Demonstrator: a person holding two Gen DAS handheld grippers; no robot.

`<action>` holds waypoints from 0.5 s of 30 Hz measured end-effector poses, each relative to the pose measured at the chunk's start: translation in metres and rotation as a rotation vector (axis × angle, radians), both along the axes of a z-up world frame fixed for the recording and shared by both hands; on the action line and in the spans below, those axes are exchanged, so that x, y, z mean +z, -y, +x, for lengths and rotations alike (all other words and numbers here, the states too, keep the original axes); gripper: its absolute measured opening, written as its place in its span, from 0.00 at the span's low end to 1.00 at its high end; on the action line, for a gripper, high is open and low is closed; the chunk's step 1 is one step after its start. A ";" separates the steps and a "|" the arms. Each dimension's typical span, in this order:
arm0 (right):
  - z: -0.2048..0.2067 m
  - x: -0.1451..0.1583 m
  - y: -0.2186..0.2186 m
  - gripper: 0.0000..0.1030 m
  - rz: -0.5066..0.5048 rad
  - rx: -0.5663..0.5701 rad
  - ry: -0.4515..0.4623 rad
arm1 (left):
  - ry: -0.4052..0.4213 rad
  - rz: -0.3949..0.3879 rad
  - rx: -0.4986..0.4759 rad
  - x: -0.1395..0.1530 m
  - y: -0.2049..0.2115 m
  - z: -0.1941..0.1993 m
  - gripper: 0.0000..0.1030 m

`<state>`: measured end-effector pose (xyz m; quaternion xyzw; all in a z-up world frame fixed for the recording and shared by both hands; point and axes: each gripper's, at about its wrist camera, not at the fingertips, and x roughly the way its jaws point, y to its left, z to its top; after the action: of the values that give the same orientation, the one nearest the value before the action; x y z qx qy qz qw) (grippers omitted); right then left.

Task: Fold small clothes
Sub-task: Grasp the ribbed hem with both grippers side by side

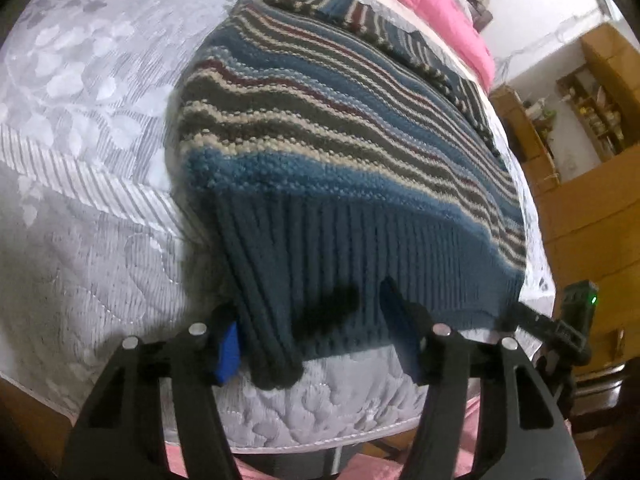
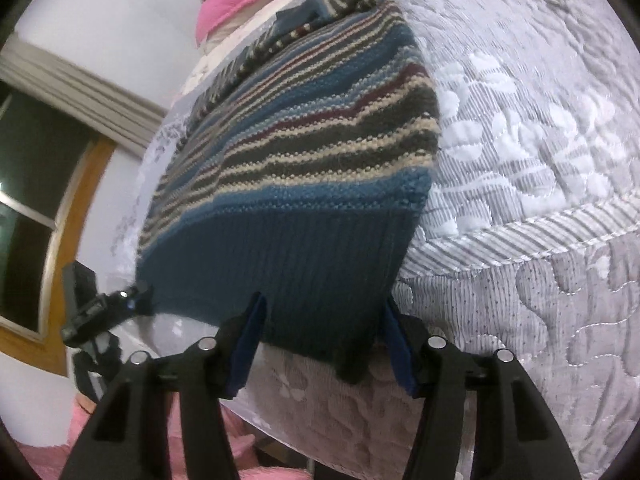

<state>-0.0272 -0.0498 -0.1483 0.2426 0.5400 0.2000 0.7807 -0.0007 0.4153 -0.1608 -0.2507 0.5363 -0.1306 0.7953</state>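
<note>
A striped knit sweater in blue, grey, cream and maroon lies flat on a quilted mattress, its ribbed dark-blue hem over the near edge. My left gripper is open, its blue pads either side of the hem's left corner. My right gripper is open too and straddles the hem's right corner. Each gripper shows in the other's view: the right gripper at the hem's right end, the left gripper at its left end. The sweater has a sleeve folded across its far end.
The grey-white quilted mattress spreads wide to the left of the sweater and, in the right wrist view, to its right. A pink duvet lies at the far end. Wooden shelves and a window stand beyond the bed.
</note>
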 end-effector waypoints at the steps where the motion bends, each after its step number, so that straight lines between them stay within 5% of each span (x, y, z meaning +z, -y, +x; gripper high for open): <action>1: 0.001 -0.002 0.002 0.49 0.035 -0.005 -0.006 | 0.004 -0.009 0.002 0.001 -0.001 0.000 0.54; 3: 0.003 -0.004 0.005 0.42 0.069 -0.012 -0.023 | 0.007 -0.027 0.008 0.004 -0.003 0.002 0.30; 5: 0.005 -0.008 0.006 0.34 0.083 -0.008 -0.043 | 0.002 -0.056 0.013 0.003 -0.006 0.003 0.25; 10: 0.005 -0.011 0.003 0.34 0.068 0.015 -0.067 | -0.010 -0.070 0.011 -0.001 -0.008 0.002 0.21; 13: 0.003 -0.005 -0.001 0.14 0.035 0.042 -0.035 | -0.005 -0.081 0.024 0.002 -0.010 0.000 0.15; 15: 0.002 0.003 -0.001 0.10 0.045 0.052 -0.005 | 0.018 -0.107 0.032 0.010 -0.012 -0.002 0.13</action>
<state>-0.0255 -0.0490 -0.1451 0.2464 0.5437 0.2318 0.7681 -0.0031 0.4276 -0.1506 -0.3001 0.5173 -0.1487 0.7875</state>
